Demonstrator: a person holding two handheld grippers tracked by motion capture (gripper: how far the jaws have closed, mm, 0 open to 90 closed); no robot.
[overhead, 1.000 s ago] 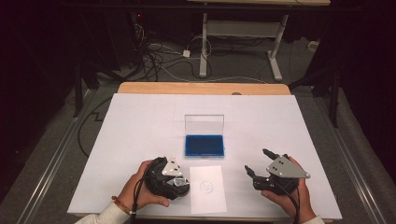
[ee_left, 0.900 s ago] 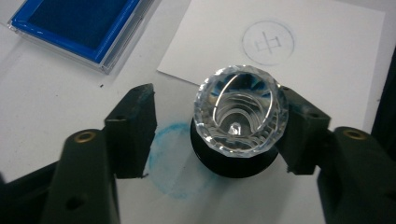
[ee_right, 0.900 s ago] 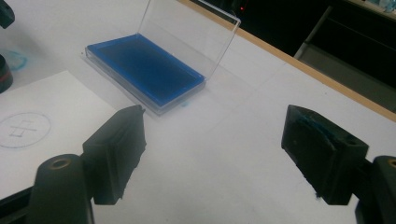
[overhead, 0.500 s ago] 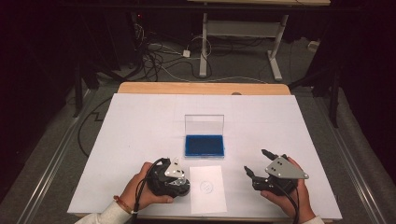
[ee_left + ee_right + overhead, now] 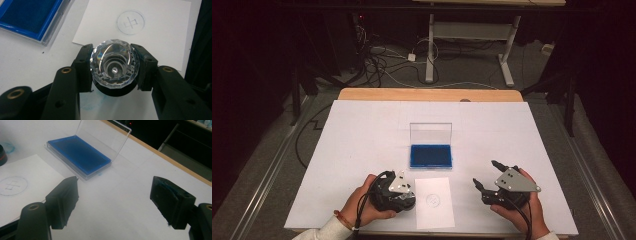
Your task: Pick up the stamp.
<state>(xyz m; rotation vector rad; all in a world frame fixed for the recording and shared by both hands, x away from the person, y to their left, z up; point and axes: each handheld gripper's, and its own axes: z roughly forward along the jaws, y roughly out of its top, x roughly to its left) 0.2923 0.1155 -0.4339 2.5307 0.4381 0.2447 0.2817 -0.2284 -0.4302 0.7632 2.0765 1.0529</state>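
Scene: You sit at a white counter (image 5: 362,130) with an open ink pad (image 5: 430,155), its clear lid upright, and a sheet of paper (image 5: 434,202) between your hands.

Left tongs (image 5: 408,199): Your jaws have just been closing and now clamp the stamp (image 5: 113,65), a black-bodied seal with a faceted crystal knob, one pad on each side of the knob.

Right tongs (image 5: 486,176): Yours stand wide and hold nothing, resting low over bare counter just right of the paper.

Stamp's place: It stands upright on the counter at the paper's left edge, near a blue smudge, with the pad beyond it.

Paper: One faint round imprint (image 5: 130,22) already shows on the sheet.

Step in hand: By the look of it, you have just secured the stamp and not yet lifted it.

Next move: Probably lift straight up, carry it to the blue pad for ink or over a clear part of the paper, and press down squarely. Keep the grip firm; that slick knob could slip.
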